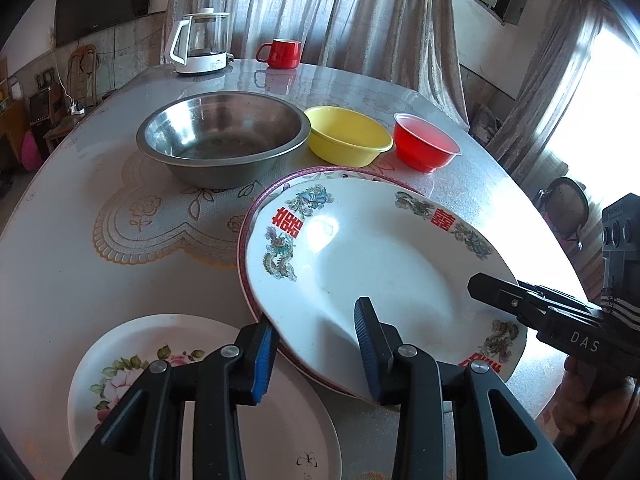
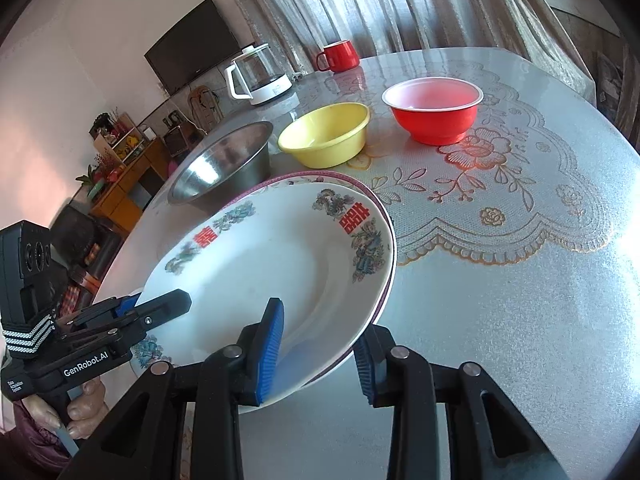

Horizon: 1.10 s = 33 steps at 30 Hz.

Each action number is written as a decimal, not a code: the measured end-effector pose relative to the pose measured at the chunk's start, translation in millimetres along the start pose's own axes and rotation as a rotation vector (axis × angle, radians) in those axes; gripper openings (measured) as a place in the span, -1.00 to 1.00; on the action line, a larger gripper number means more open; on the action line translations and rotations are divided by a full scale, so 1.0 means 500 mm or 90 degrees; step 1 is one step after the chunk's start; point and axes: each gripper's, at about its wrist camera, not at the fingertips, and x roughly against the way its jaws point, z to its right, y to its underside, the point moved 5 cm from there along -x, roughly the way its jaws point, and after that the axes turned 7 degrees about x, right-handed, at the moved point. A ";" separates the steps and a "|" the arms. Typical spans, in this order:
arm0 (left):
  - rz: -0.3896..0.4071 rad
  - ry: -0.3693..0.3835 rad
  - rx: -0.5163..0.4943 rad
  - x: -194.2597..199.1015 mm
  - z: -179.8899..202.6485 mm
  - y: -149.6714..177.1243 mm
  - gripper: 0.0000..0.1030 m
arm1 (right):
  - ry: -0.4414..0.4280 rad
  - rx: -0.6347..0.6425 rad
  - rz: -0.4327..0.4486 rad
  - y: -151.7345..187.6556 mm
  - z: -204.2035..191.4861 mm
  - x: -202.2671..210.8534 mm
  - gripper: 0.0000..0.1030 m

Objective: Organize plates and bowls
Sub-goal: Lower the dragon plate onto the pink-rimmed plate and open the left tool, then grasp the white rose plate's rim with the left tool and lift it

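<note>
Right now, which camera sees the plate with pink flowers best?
The left wrist view. The pink flower plate lies at lower left there, with the flowers and most of the rim showing, partly behind the left gripper. The right wrist view shows almost none of it, at most a sliver behind the left gripper.

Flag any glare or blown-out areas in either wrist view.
Left wrist view: window at right is blown out, and its glare washes the dragon plate and the table edge. Right wrist view: only a bright patch on the table at far right.
</note>
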 end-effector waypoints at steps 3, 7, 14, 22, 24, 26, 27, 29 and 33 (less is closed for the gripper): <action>-0.001 -0.001 -0.001 0.005 -0.001 0.002 -0.28 | 0.051 0.021 0.004 -0.002 0.000 0.008 -0.35; 0.003 -0.001 0.003 0.010 -0.003 0.008 -0.28 | 0.063 0.014 -0.005 0.009 0.016 0.012 -0.35; 0.014 -0.007 0.014 0.019 -0.017 0.003 -0.26 | 0.134 0.105 0.011 0.011 -0.010 0.017 -0.37; 0.030 -0.011 0.009 0.022 -0.015 -0.003 -0.21 | 0.141 0.110 0.015 0.011 -0.010 0.016 -0.37; 0.029 -0.013 0.008 0.020 -0.016 -0.005 -0.21 | 0.148 0.112 0.012 0.012 -0.011 0.012 -0.37; 0.030 -0.012 0.009 0.020 -0.016 -0.006 -0.21 | 0.155 0.111 0.010 0.012 -0.012 0.006 -0.37; 0.029 -0.011 0.010 0.019 -0.017 -0.006 -0.21 | 0.157 0.112 0.009 0.014 -0.012 0.005 -0.37; 0.029 -0.009 0.012 0.018 -0.019 -0.007 -0.17 | 0.159 0.113 0.008 0.016 -0.011 0.006 -0.37; 0.027 -0.008 0.015 0.017 -0.020 -0.005 -0.15 | 0.152 0.103 0.007 0.017 -0.006 0.011 -0.36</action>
